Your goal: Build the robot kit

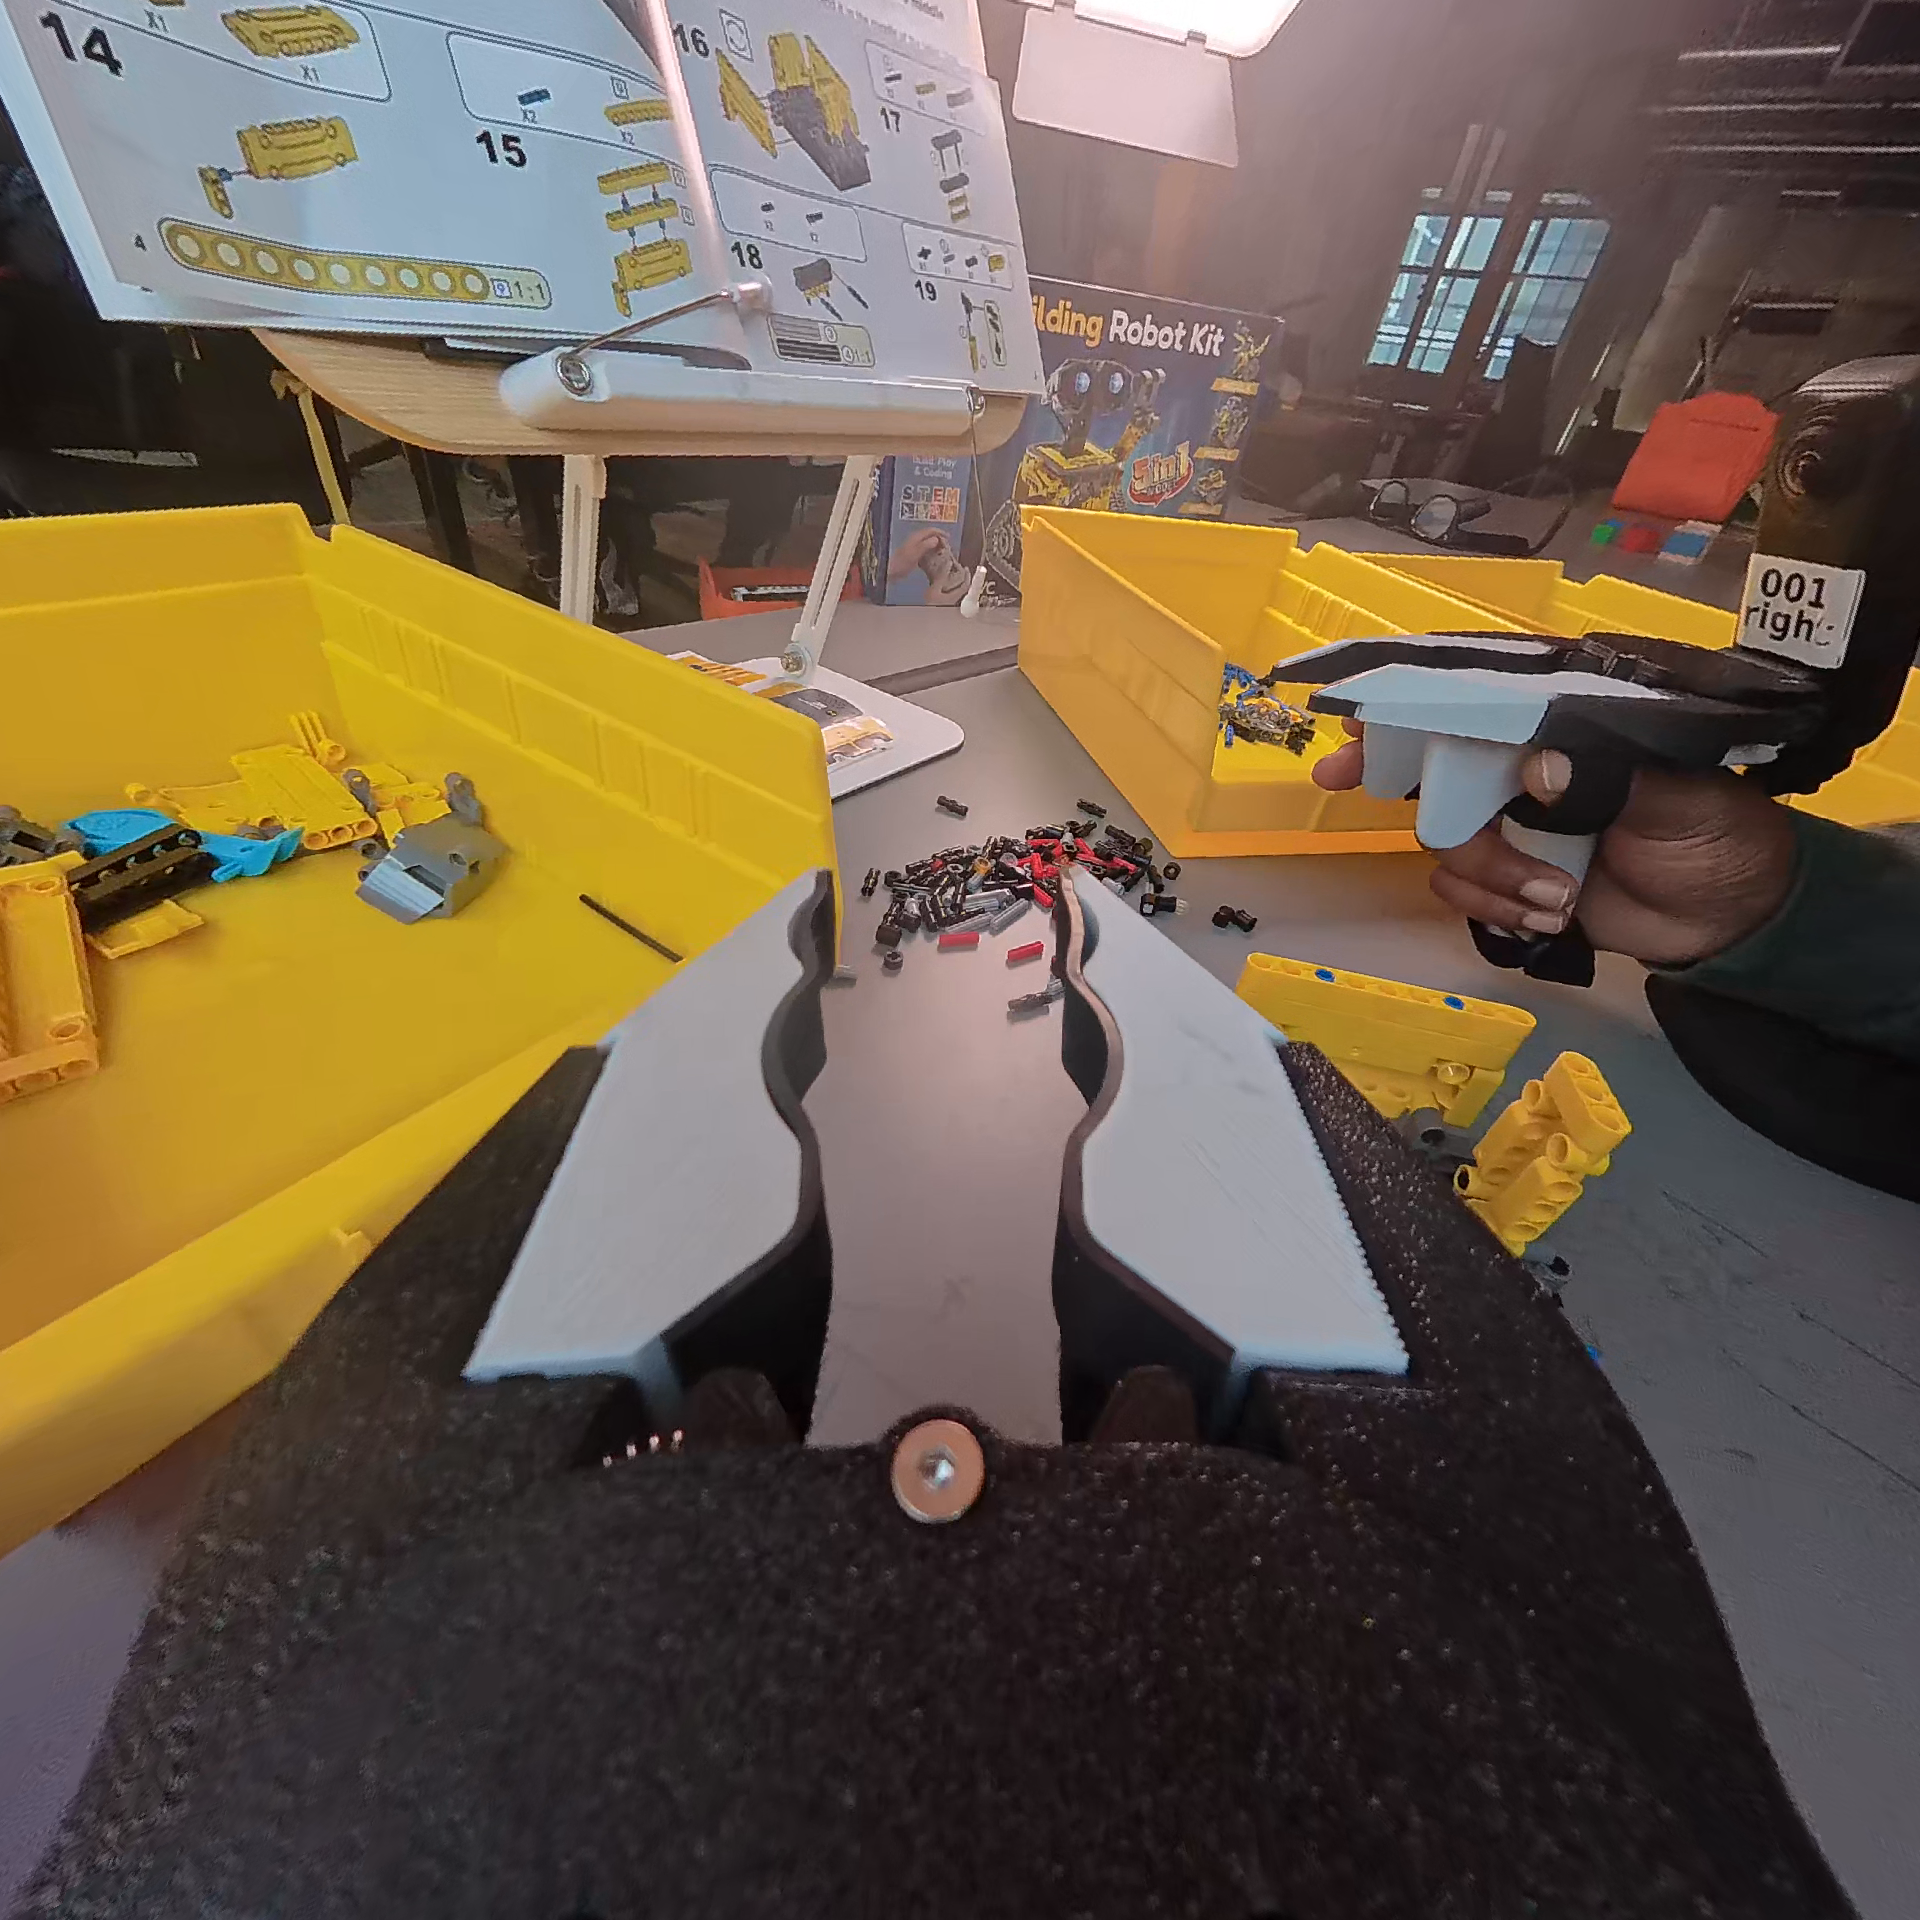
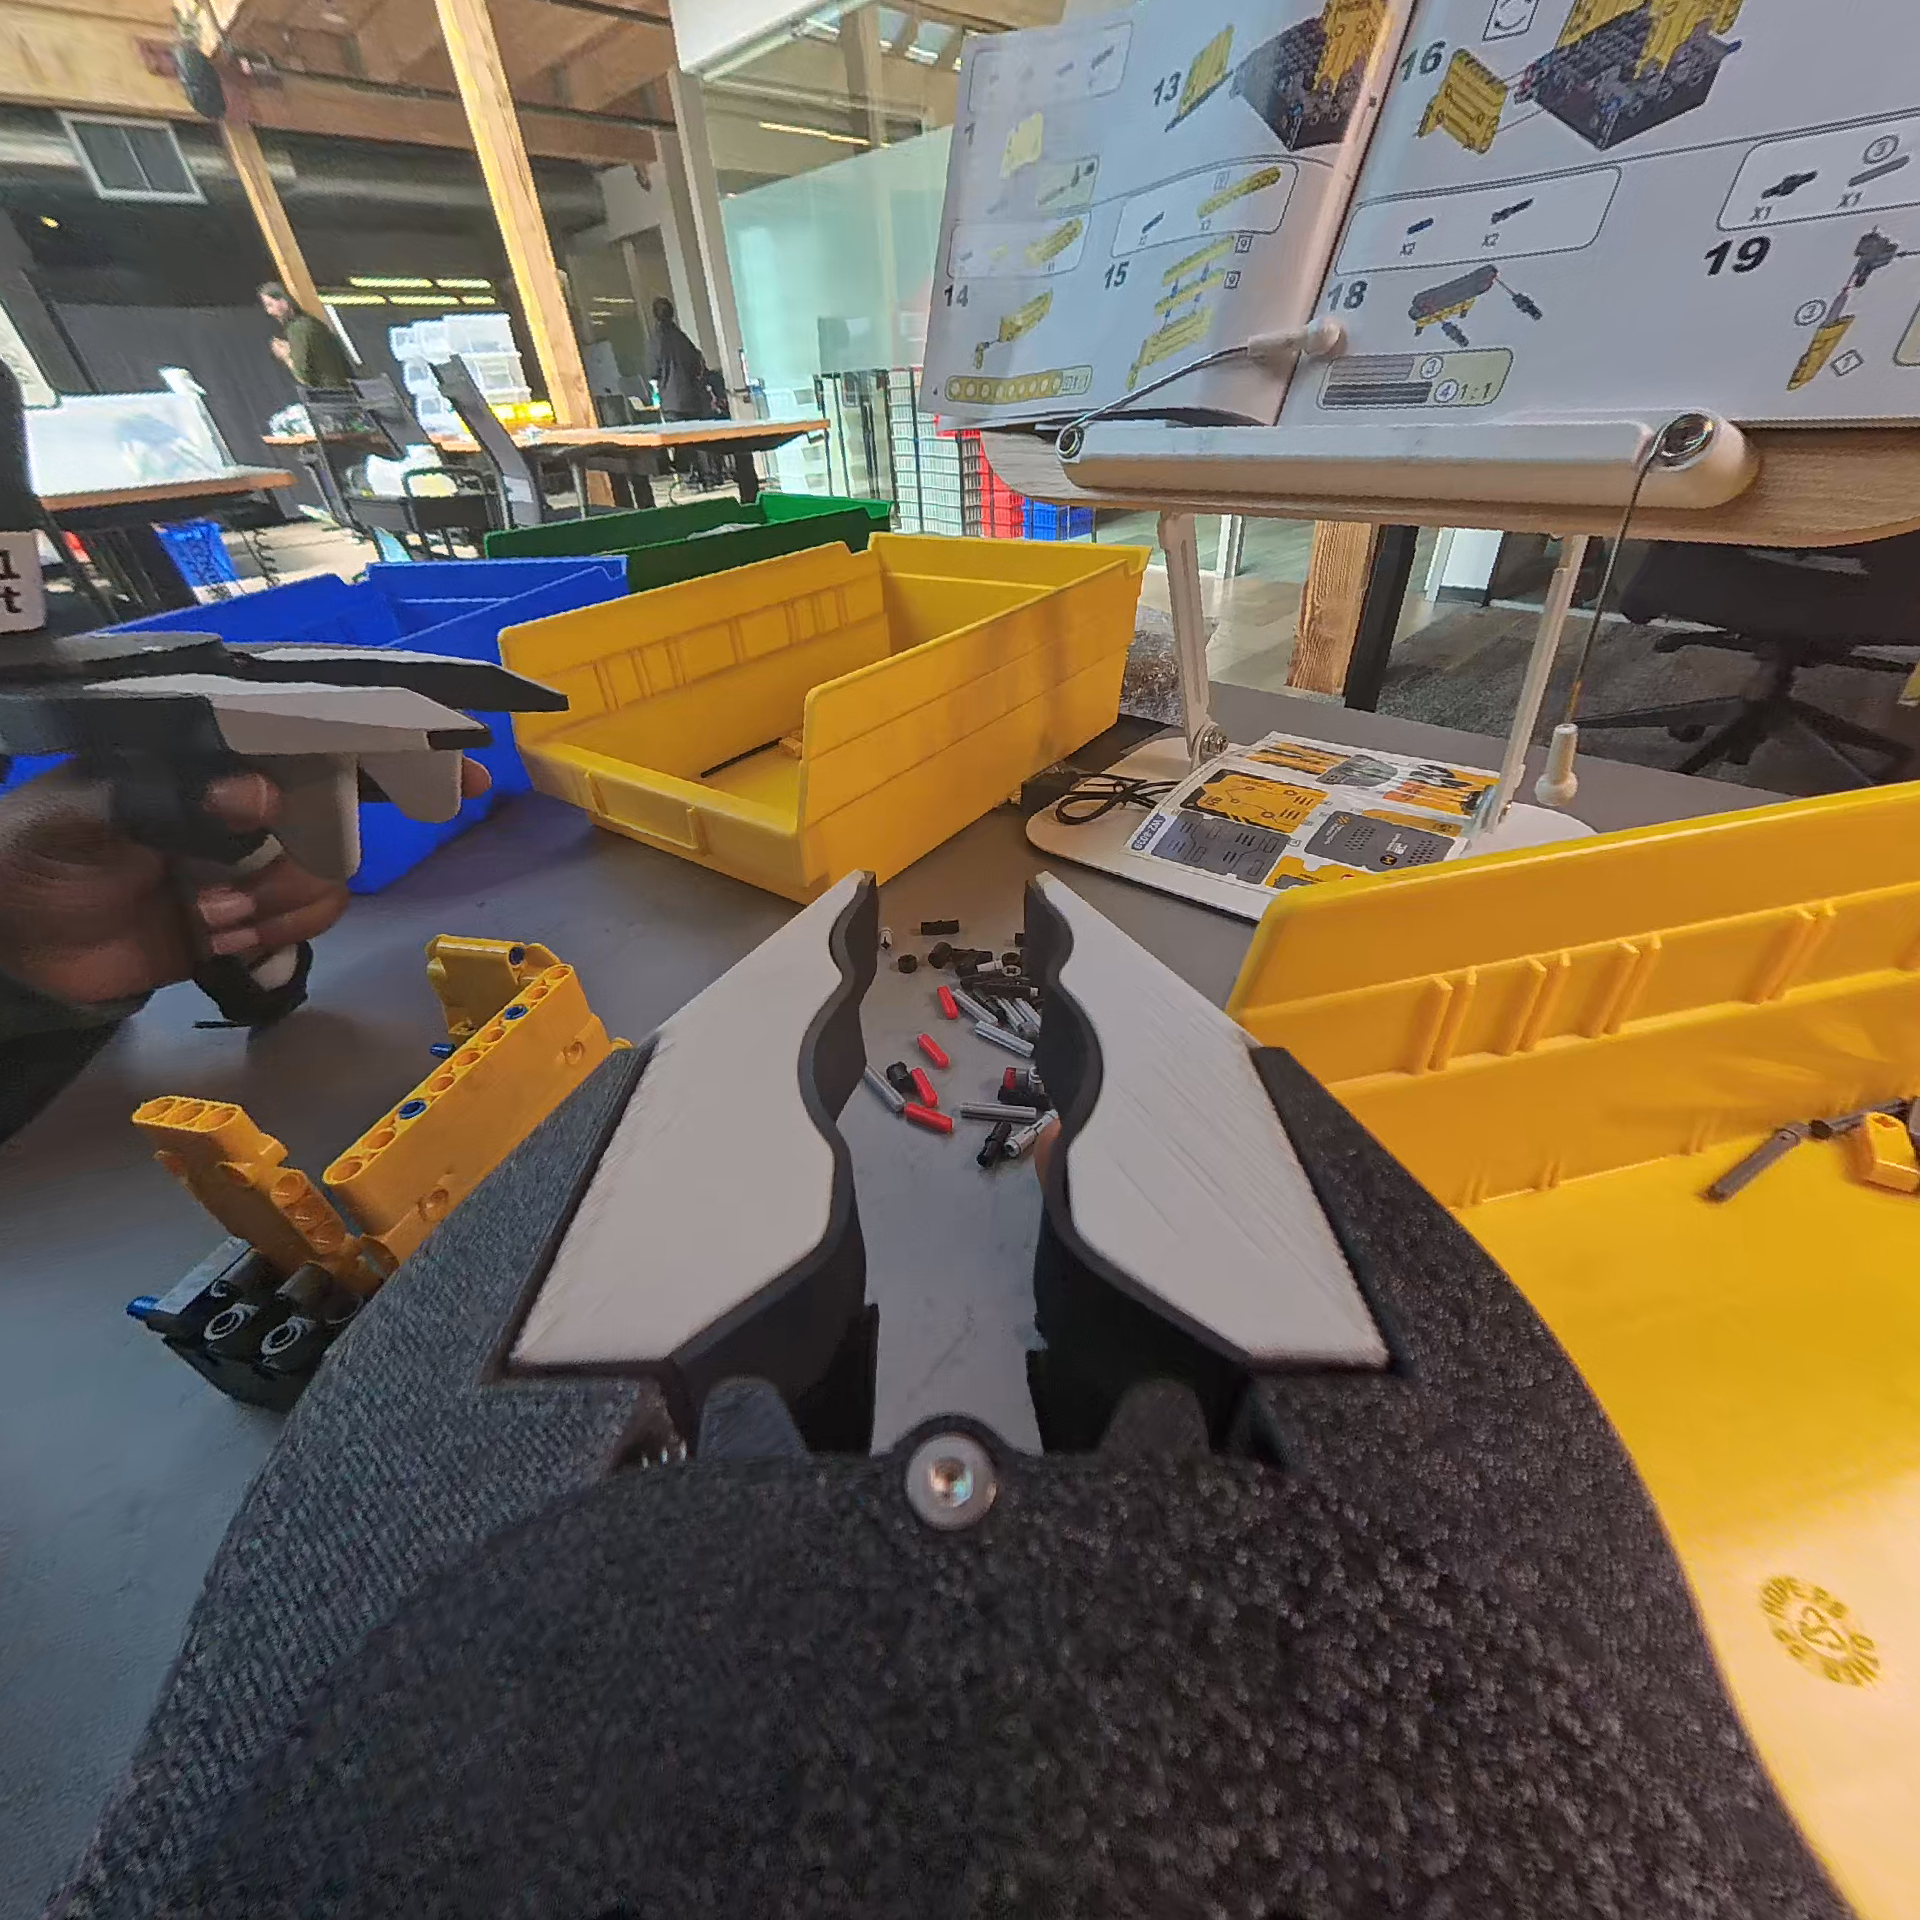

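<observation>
Left bin: a yellow bin (image 1: pixel 436 665) left of the left gripper holds loose yellow beams, a grey block (image 1: pixel 431 868), a blue piece and a thin black axle.
Right bin: another yellow bin (image 1: pixel 1127 634) holds a small cluster of blue and black pins at its open front.
Far bins: in the right wrist view a blue bin (image 2: pixel 436 613) and a green bin (image 2: pixel 727 530) stand behind the yellow one.
Left gripper: the left gripper (image 1: pixel 951 904) hangs low over the grey table (image 1: pixel 1766 1382), jaws apart and empty, tips at the edge of the pin pile (image 1: pixel 1023 862).
Right gripper: the right gripper (image 2: pixel 951 909), held by a hand (image 1: pixel 1621 862), is spread open over the same red, black and grey pins, holding nothing.
Nearby: a yellow beam assembly (image 2: pixel 457 1101) lies beside the grippers; an instruction booklet (image 1: pixel 499 156) sits on a white stand (image 1: pixel 821 634) behind, with a kit box (image 1: pixel 1143 405).
</observation>
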{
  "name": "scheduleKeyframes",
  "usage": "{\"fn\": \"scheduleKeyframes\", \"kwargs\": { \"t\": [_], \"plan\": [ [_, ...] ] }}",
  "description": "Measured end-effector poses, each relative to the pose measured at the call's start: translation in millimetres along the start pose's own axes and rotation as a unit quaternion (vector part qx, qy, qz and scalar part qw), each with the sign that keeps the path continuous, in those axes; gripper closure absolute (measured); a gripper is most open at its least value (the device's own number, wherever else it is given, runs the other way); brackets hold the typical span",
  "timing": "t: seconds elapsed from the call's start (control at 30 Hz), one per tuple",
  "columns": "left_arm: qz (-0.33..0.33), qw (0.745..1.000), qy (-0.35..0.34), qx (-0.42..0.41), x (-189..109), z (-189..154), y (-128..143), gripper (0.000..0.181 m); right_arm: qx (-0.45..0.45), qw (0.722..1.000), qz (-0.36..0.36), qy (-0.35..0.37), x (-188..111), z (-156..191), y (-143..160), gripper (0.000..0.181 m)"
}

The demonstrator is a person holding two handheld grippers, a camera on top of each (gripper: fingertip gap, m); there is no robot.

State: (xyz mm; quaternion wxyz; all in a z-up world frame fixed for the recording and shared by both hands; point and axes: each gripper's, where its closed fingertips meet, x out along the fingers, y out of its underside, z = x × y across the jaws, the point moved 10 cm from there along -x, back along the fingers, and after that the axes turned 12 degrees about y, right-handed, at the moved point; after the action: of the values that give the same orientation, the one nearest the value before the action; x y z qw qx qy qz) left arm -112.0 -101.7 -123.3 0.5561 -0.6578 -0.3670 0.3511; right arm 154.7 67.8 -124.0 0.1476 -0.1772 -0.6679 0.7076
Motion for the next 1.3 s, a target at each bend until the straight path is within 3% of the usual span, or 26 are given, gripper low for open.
{"fn": "scheduleKeyframes", "kwargs": {
  "t": [1.3],
  "plan": [
    [-0.014, 0.999, -0.034, 0.035, -4.6, -2.6, -5.9, 0.136, -0.024, 0.999, -0.02, 0.02, -2.4, -0.8, -1.4, 0.153]
  ]
}}
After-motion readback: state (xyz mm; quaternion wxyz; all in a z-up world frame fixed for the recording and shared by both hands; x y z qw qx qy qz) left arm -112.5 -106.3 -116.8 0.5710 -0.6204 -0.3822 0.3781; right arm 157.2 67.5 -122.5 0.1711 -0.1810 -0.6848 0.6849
